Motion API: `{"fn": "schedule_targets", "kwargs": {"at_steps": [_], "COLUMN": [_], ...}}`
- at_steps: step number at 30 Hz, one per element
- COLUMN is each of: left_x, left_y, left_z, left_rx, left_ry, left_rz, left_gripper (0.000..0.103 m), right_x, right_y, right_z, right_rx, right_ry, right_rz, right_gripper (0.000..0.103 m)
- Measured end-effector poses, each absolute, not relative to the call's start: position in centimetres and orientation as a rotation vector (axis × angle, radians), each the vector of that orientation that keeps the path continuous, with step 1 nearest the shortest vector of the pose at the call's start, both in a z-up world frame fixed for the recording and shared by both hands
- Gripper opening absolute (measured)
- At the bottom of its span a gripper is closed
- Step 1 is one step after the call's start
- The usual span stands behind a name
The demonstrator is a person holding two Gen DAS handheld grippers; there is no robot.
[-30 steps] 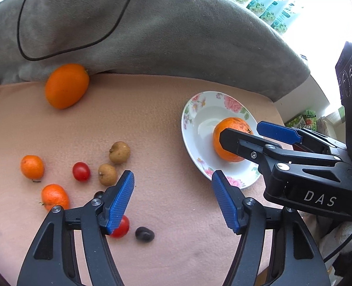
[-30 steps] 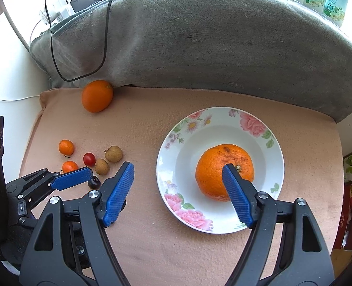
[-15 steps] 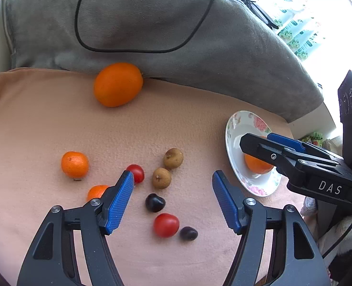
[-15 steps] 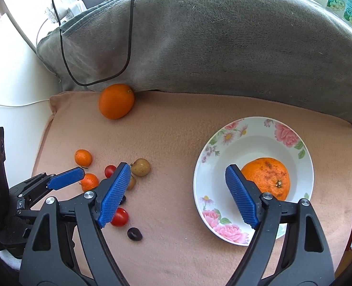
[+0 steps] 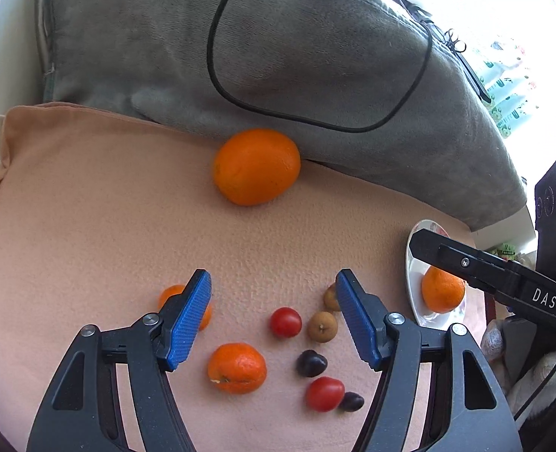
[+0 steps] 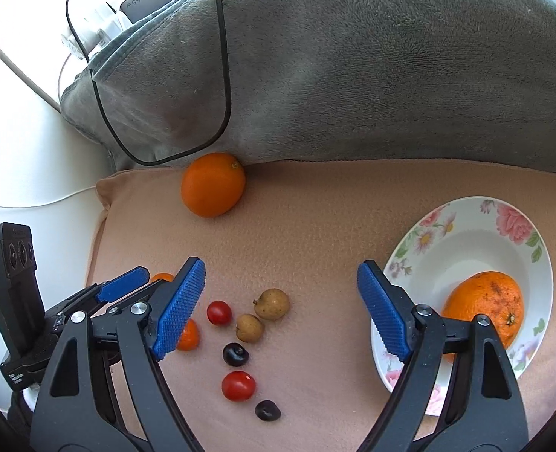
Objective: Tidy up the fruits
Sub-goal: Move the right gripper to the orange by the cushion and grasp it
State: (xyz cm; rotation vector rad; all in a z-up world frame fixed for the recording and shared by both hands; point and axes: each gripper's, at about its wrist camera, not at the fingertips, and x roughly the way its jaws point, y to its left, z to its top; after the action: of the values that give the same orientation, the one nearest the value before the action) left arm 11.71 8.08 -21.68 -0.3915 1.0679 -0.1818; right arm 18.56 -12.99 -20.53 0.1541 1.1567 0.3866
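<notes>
Tongs on both hands hang over a peach-coloured cushion (image 6: 315,233), each pointing steeply down. The left tongs (image 5: 274,312) are spread apart with nothing between the blue pads; below the gap lie a cherry tomato (image 5: 285,322), a small mandarin (image 5: 237,367) and, nearer the right pad, two small brown fruits (image 5: 322,326). A second small mandarin (image 5: 168,295) sits partly hidden behind the left pad. The right tongs (image 6: 281,309) are also spread wide and empty, with the pads touching nothing. Under their gap is the same scatter of small fruit: two brown fruits, two cherry tomatoes, and two dark cherries (image 6: 235,354), all apart from one another or just beside each other on the cushion.

To the right of the right tongs stands a white plate (image 6: 466,241) with pink flowers around its rim. One rough-skinned orange (image 6: 485,305) rests inside it, partly behind the black arm of the tongs. Farther back, a large smooth orange (image 6: 213,184) lies against the foot of a grey blanket (image 6: 353,75) that is heaped along the back edge of the cushion. A black cable (image 6: 223,56) loops over the blanket. In the left wrist view a gloved hand (image 5: 523,369) shows at the right edge.
</notes>
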Motion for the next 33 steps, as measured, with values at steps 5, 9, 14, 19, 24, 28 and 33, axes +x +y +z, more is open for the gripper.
{"fn": "schedule_targets", "kwargs": {"at_steps": [5,9,14,19,24,28,33], "left_x": [13.3,14.5,16.2,17.5,18.5,19.1,19.6], "left_y": [10.1,11.3,11.3,11.7,12.5,13.0,12.7], "left_z": [-22.4,-23.1,-24.3,-25.2,-25.8,-26.5,-26.5], "left_rx": [-0.393,-0.393,-0.372,-0.376,-0.387,-0.395,-0.395], "left_ry": [1.055,1.046,1.045,1.035,1.026,1.022,1.015], "left_rz": [-0.198,-0.232,-0.278,-0.306,-0.332,-0.355,-0.37], "left_gripper": [0.068,0.068,0.068,0.068,0.068,0.068,0.068], "right_x": [20.0,21.3,22.8,23.9,24.6,24.8,25.0], "right_y": [-12.3,-11.3,-10.0,-8.7,-7.5,-6.9,-6.4], "right_z": [-21.9,-22.8,-24.1,-25.6,-26.5,-27.3,-28.1], "right_rx": [0.263,0.322,0.378,0.435,0.461,0.475,0.488], "right_ry": [1.166,1.17,1.173,1.182,1.169,1.171,1.176], "right_rz": [0.393,0.395,0.409,0.419,0.421,0.415,0.413], "right_gripper": [0.085,0.085,0.085,0.085,0.085,0.084,0.08]}}
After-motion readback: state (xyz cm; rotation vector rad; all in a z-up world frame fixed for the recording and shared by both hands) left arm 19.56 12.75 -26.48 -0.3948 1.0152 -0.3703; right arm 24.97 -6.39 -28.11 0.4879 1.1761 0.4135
